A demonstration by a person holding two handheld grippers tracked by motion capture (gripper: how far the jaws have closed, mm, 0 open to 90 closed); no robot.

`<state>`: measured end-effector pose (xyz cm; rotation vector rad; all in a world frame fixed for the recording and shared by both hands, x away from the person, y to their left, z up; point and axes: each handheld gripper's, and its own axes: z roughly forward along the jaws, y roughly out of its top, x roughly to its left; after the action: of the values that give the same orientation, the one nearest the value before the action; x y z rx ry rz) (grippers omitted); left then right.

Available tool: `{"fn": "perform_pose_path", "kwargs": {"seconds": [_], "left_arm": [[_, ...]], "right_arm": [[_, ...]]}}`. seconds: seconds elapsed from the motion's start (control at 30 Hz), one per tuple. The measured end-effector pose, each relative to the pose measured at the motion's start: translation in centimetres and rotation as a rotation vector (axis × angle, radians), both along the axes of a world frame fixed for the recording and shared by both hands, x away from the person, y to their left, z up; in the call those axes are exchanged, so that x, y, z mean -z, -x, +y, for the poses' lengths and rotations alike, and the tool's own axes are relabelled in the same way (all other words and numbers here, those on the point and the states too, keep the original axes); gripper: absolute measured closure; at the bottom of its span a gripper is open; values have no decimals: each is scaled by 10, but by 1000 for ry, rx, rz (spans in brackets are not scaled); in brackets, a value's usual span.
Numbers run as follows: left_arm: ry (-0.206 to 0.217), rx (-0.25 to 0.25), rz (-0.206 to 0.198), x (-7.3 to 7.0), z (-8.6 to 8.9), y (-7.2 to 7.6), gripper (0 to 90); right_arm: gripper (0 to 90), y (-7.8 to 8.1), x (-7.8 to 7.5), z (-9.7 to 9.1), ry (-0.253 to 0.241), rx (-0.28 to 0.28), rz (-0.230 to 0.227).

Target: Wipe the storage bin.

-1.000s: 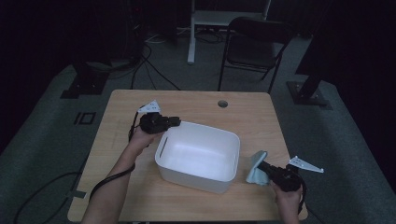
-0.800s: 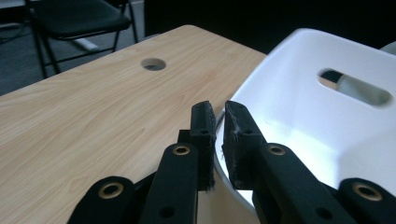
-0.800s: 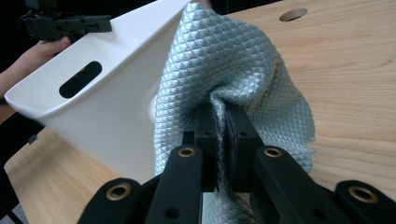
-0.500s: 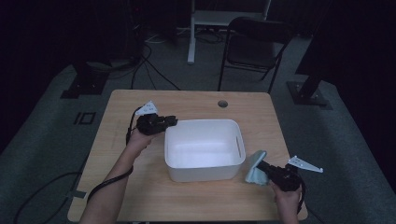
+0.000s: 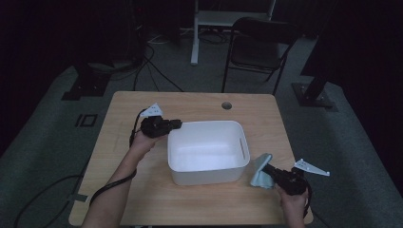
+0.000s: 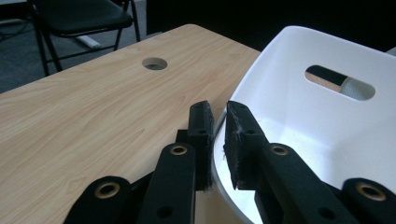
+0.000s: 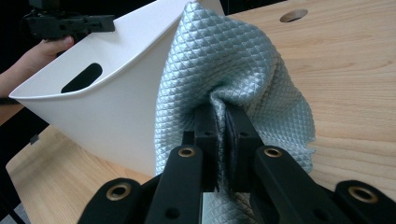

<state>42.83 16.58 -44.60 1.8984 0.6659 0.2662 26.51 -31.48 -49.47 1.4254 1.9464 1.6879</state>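
A white plastic bin (image 5: 204,176) with handle slots stands in the middle of the wooden table (image 5: 119,142). My left gripper (image 5: 177,124) sits at the bin's far left corner. In the left gripper view the jaws (image 6: 218,135) have just been closing with the bin's rim (image 6: 261,70) between them, and the pads pinch it. My right gripper (image 5: 266,168) rests near the bin's front right corner, shut on a pale blue quilted cloth (image 5: 259,173). In the right gripper view the cloth (image 7: 224,60) bunches up around the jaws (image 7: 224,126) and leans on the bin's wall (image 7: 107,107).
A round cable hole (image 5: 226,105) lies near the table's far edge. Behind the table stand a black folding chair (image 5: 259,42) and a white stand (image 5: 195,33). Cables run over the dark floor at left. The other hand and gripper (image 7: 70,23) show beyond the bin.
The bin has turned from a skewed position to square with the table edges and shifted a little to the right, with the left gripper on its rim. The right gripper and cloth stayed put.
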Motion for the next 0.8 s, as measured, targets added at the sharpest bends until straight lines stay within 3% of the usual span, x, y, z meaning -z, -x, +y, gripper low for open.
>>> {"fn": "perform_pose_path", "kwargs": {"seconds": [0.23, 0.4, 0.47, 0.6, 0.8], "left_arm": [[-38, -78, -24, -1, 2, 22, 847], [-51, -123, -31, -2, 1, 29, 844], [-53, -130, -38, -2, 1, 29, 835], [-38, -107, -9, -2, 0, 22, 797], [-46, -97, 4, 0, -4, 19, 822]], "right_arm": [[850, -1, 0, 2, 4, -4, 1], [850, -1, 0, 5, 2, -9, 0], [850, -2, -1, 5, 2, -12, -2], [850, -2, -1, 6, 1, -13, -2], [850, -2, 0, 3, -2, -8, 0]]}}
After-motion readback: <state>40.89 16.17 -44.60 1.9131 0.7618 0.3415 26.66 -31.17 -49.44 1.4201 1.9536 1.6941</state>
